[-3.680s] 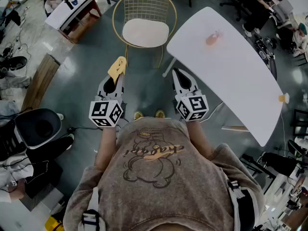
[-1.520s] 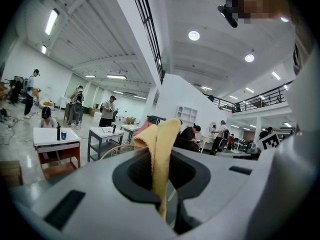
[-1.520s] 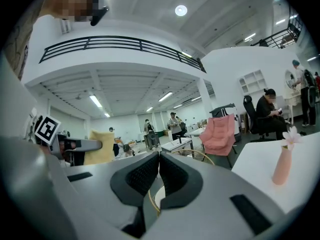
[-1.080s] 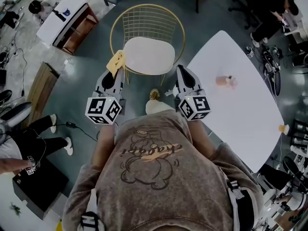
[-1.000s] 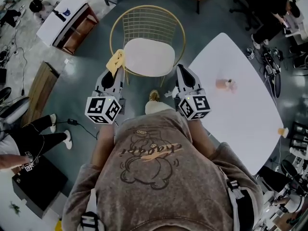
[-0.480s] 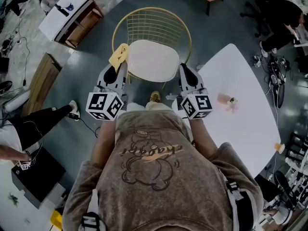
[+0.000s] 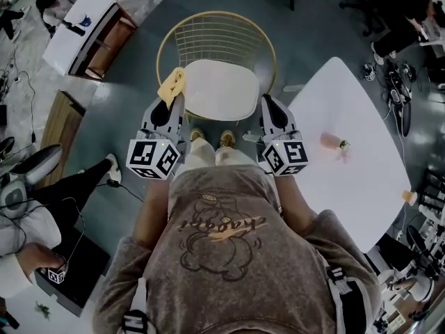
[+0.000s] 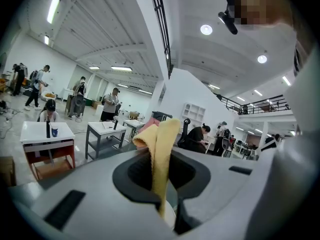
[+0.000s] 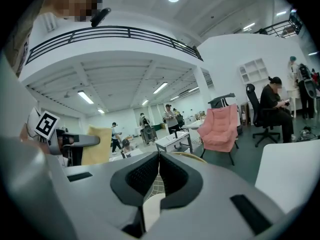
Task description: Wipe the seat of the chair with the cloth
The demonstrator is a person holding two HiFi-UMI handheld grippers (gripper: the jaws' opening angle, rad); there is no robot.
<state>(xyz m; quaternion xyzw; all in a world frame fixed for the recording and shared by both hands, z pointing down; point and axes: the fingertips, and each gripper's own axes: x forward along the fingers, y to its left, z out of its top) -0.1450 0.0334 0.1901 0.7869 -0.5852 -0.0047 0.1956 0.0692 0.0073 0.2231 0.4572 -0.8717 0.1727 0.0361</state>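
Before chair (image 7: 219, 89) | left claw (image 7: 172, 103) clamps cloth (image 7: 171, 85) | right claw (image 7: 270, 106) closed, empty

This is a large open lab or workshop hall with office corners. A high white ceiling carries strip lights (image 8: 52, 9), a railed mezzanine (image 9: 125, 34) runs overhead, and white work tables (image 8: 45, 132) stand in rows with people at them. A person (image 9: 275, 101) sits on an office chair (image 9: 251, 101) (a pink armchair (image 9: 220, 126) stands nearby), and cables (image 7: 17, 68) trail over the floor (image 7: 132, 75).
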